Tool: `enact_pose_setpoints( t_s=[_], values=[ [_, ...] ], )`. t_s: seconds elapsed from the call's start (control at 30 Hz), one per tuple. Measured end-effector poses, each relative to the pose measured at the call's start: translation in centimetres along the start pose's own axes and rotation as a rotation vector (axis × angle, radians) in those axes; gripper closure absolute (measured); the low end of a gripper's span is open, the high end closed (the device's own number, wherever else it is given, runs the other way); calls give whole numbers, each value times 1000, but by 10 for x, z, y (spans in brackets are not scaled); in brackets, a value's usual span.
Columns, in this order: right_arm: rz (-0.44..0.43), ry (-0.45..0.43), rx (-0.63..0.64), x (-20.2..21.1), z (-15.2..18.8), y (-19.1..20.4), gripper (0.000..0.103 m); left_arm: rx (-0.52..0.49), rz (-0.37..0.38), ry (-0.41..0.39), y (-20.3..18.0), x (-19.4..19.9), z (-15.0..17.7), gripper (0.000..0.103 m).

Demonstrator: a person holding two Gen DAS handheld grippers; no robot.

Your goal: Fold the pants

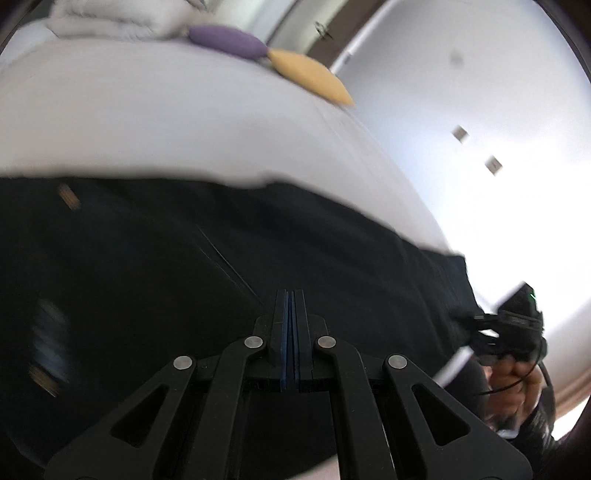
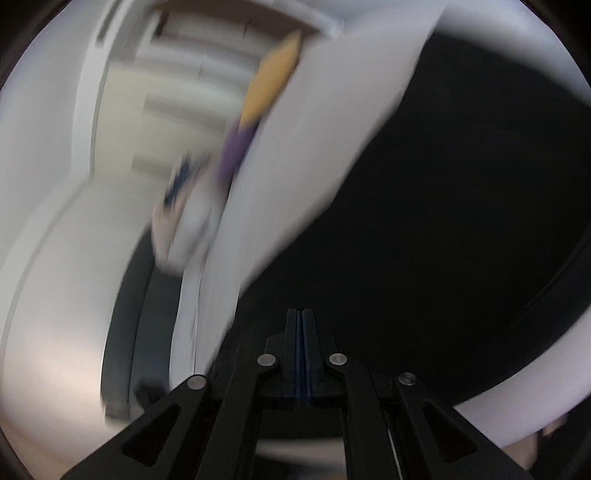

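Black pants (image 1: 258, 240) lie spread across a white bed (image 1: 166, 118). My left gripper (image 1: 290, 292) hovers over the middle of the dark cloth, its blue pads pressed together with no fabric showing between them. In the left wrist view my right gripper (image 1: 476, 323) sits at the pants' right end, held by a hand (image 1: 513, 384); whether it touches the cloth I cannot tell. The right wrist view is motion-blurred. There the pants (image 2: 461, 184) fill the right side, and my right gripper (image 2: 303, 311) is shut with nothing visible between its pads.
A purple pillow (image 1: 229, 40) and a yellow pillow (image 1: 310, 75) lie at the far end of the bed, beside a white folded blanket (image 1: 103, 18). A white wall with two sockets (image 1: 460, 133) stands to the right. The bed's edge (image 2: 192, 295) drops toward the floor.
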State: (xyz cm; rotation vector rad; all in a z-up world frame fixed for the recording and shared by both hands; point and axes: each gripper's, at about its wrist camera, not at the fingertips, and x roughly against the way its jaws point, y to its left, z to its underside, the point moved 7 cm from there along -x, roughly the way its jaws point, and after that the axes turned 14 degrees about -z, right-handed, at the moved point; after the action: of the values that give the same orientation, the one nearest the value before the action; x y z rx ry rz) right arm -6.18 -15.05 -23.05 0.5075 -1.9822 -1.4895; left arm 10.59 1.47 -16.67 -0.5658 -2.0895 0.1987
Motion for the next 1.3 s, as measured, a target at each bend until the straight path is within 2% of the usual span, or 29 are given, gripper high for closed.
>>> enact_pose_setpoints(
  t_s=[0.07,0.1,0.17,0.3,0.5,0.6,0.67,0.73,0.8,0.87,1.0,1.2,1.23,1.3],
  values=[
    [23,73,-9,-29,24,-6,98,-9,-27,44,-10,-18,18,102],
    [38,81,-13,-31,28,-11,98,6,-27,63,-5,-24,25,102],
    [36,40,-39,-16,23,-22,102,46,12,57,2,-23,29,103],
    [80,-134,-72,46,-13,-45,103,58,32,53,16,-24,34,103],
    [203,-495,-143,187,-68,-80,103,48,24,52,15,-28,35,103],
    [222,-624,-154,241,-83,-82,102,46,22,56,11,-30,35,103],
    [274,-671,-154,265,-84,-78,89,48,18,57,4,-34,33,103],
    [232,-685,-165,273,-84,-74,81,49,13,57,-2,-36,32,103],
    [206,-660,-182,281,-77,-75,74,49,10,58,-4,-38,32,103],
    [212,-622,-188,245,-74,-62,68,49,11,60,2,-33,31,103],
    [243,-594,-236,231,-66,-68,67,50,12,62,3,-31,31,103],
    [242,-631,-309,236,-49,-77,66,52,13,61,3,-31,31,103],
    [240,-635,-308,236,-50,-77,64,52,12,61,3,-31,31,103],
    [210,-634,-299,231,-55,-75,53,52,12,61,3,-31,31,103]
  ],
)
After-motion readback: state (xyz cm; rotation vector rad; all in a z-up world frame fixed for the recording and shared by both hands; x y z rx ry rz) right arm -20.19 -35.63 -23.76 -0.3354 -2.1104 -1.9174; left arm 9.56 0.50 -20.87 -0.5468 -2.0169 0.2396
